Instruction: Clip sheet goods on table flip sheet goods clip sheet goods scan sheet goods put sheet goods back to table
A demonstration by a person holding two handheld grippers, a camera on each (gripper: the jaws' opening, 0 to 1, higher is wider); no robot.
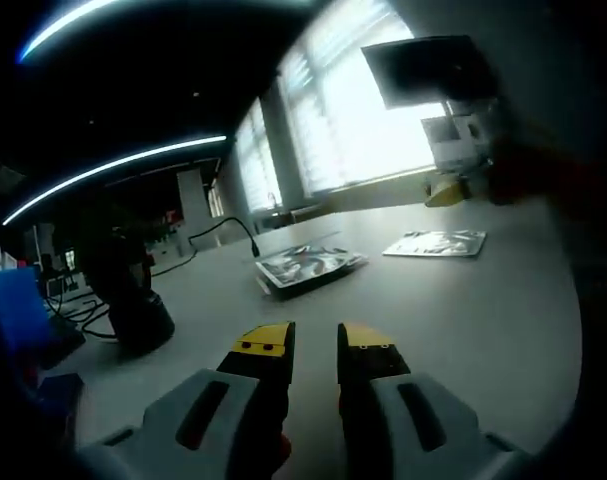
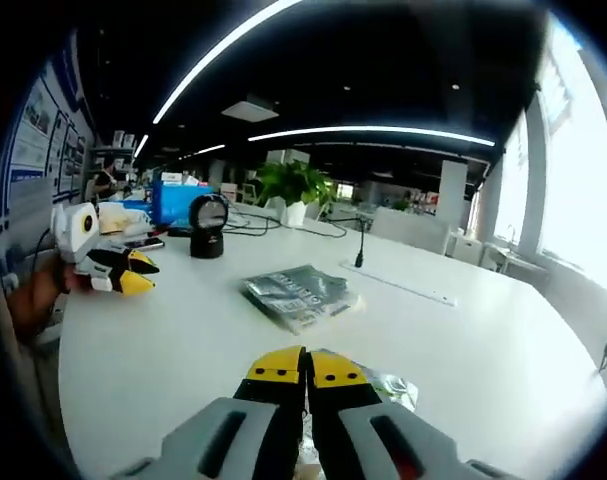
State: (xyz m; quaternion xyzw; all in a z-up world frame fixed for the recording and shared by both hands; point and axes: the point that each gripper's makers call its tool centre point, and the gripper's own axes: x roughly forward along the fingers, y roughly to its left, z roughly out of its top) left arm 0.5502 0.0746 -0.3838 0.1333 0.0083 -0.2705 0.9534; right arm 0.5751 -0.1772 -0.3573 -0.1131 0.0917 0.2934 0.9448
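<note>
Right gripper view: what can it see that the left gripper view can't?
Right gripper view: a green plant, a blue box, and the right tool, shut, with a shiny sheet beside its tips.

Left gripper view: a dark screen up by the bright window.

Both: the white table, the stack of sheets lying on it, the black scanner, and the left tool, which is open.
</note>
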